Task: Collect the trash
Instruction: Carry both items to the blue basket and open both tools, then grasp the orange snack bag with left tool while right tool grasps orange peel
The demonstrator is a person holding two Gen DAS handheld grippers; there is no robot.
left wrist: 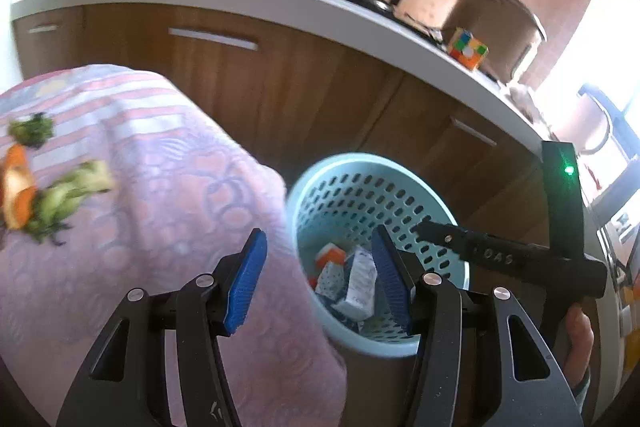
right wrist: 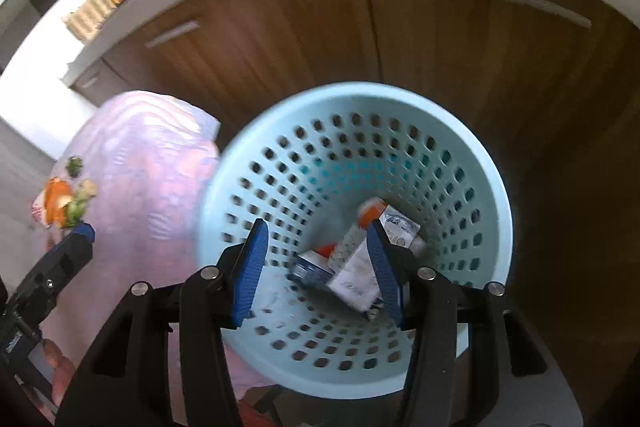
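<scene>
over the pale blue basket (right wrist: 496, 187) the right gripper (right wrist: 316, 267) hangs spread and empty, likely for dropping; small cartons (right wrist: 356, 279) lie inside, vegetable scraps (left wrist: 60, 195) remain on the cloth (left wrist: 180, 187), left gripper (left wrist: 320, 279) also spread

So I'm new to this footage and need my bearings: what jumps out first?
A pale blue perforated bin on the floor by the wooden cabinets, with small cartons at its bottom. Left of it, vegetable scraps lie on a pink patterned cloth. Both grippers hover there, jaws open and empty.
</scene>
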